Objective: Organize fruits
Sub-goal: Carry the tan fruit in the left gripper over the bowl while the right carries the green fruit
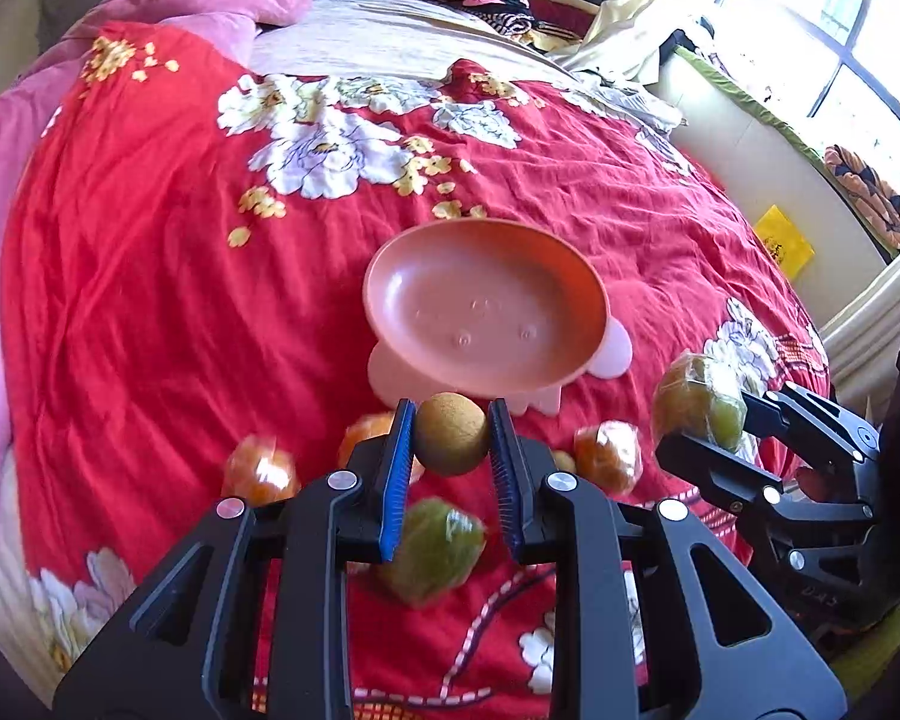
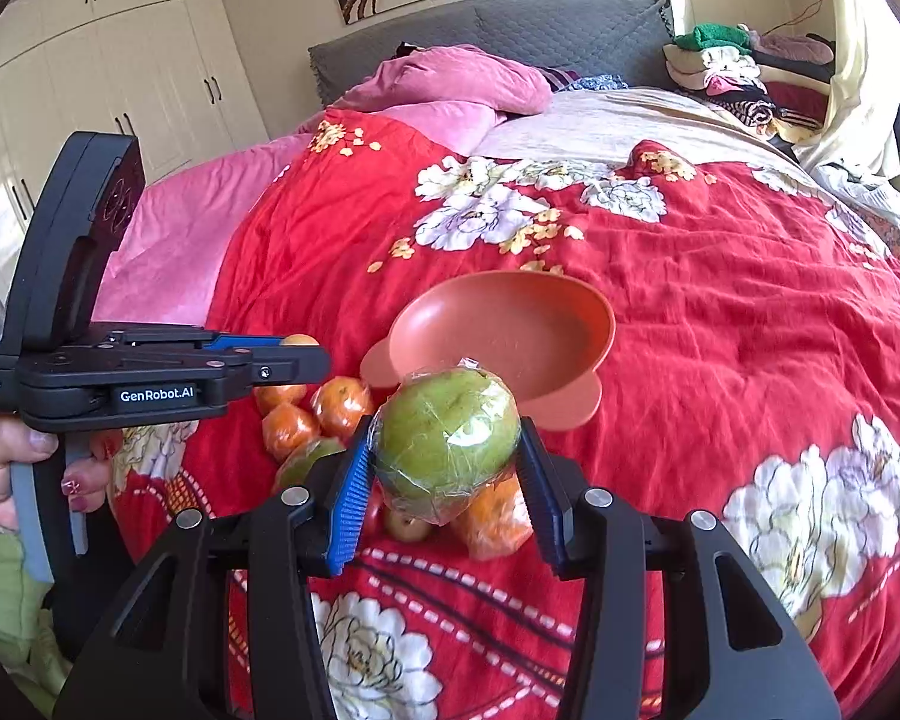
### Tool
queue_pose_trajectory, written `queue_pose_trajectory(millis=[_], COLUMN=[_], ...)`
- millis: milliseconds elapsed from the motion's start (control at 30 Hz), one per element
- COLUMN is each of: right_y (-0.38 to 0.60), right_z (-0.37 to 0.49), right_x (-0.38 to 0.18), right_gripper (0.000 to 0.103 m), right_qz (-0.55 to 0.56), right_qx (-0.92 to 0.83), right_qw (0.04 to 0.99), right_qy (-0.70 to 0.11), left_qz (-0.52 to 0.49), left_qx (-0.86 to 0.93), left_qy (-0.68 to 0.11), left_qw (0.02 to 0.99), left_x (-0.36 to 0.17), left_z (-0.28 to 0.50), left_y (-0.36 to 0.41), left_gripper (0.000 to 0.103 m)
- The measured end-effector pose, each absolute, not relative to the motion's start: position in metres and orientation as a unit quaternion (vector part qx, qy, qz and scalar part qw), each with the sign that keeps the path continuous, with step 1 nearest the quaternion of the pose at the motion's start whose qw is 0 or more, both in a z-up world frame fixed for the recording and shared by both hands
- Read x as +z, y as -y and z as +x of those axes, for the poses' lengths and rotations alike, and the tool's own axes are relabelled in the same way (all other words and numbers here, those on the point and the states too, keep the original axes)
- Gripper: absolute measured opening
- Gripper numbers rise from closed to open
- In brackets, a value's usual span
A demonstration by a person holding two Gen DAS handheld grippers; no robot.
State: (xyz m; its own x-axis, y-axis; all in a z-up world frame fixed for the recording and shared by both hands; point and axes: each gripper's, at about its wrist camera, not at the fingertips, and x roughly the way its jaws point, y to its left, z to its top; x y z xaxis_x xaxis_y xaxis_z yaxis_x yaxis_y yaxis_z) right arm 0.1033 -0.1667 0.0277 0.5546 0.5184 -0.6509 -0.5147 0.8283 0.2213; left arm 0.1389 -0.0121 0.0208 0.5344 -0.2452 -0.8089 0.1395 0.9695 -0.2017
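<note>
On the bed, near edge: I see both of my grippers raised above a small heap of fruit on the red flowered bedspread (image 2: 720, 330).
Left gripper (image 1: 451, 435): I have it clenched on a kiwi (image 1: 450, 433), the blue pads (image 1: 397, 456) pressing its two sides; the kiwi is clear of the cloth.
Right gripper (image 2: 447, 450): I have it grasping a green pear in plastic wrap (image 2: 450, 441), held between the blue pads (image 2: 351, 504) and lifted off the bedspread.
Right gripper from the left camera: it shows at the right edge (image 1: 720, 426) with the wrapped pear (image 1: 696, 399) at its tip.
Left gripper from the right camera: it comes in from the left (image 2: 297, 354), level, with a bit of the kiwi (image 2: 300, 339) showing at its tip; a hand (image 2: 6, 462) wraps its handle.
Pink dish (image 1: 486, 315): it sits on the bedspread just beyond the fruit, tilted toward me, nothing inside it; in the right camera the dish (image 2: 504, 330) lies right behind the pear.
Fruit on the cloth: wrapped oranges (image 2: 315, 414) lie left of the pear, another orange (image 2: 498, 519) under it, a second green wrapped fruit (image 1: 435, 549) below the left gripper.
Small fruit (image 2: 408, 525): it lies beside the near orange; I cannot tell what kind.
Far end of the bed: a pink quilt (image 2: 450, 81) and a pile of folded clothes (image 2: 732, 75).
</note>
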Motion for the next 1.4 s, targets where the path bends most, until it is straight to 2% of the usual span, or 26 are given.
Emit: queue_pose_trajectory(millis=[433, 1400], right_y=[0.168, 0.164], right_z=[0.141, 0.199], right_x=[0.037, 0.004], right_gripper=[0.044, 0.044], right_qz=[-0.003, -0.023], right_qx=[0.281, 0.273], right_qw=[0.889, 0.876], right_qy=[-0.361, -0.397], left_qz=[-0.038, -0.023], left_qx=[-0.128, -0.122], left_qy=[-0.475, -0.524], left_qw=[0.870, 0.843], left_x=[0.023, -0.038], left_z=[0.189, 0.228], left_y=[0.032, 0.031], left_gripper=[0.017, 0.017])
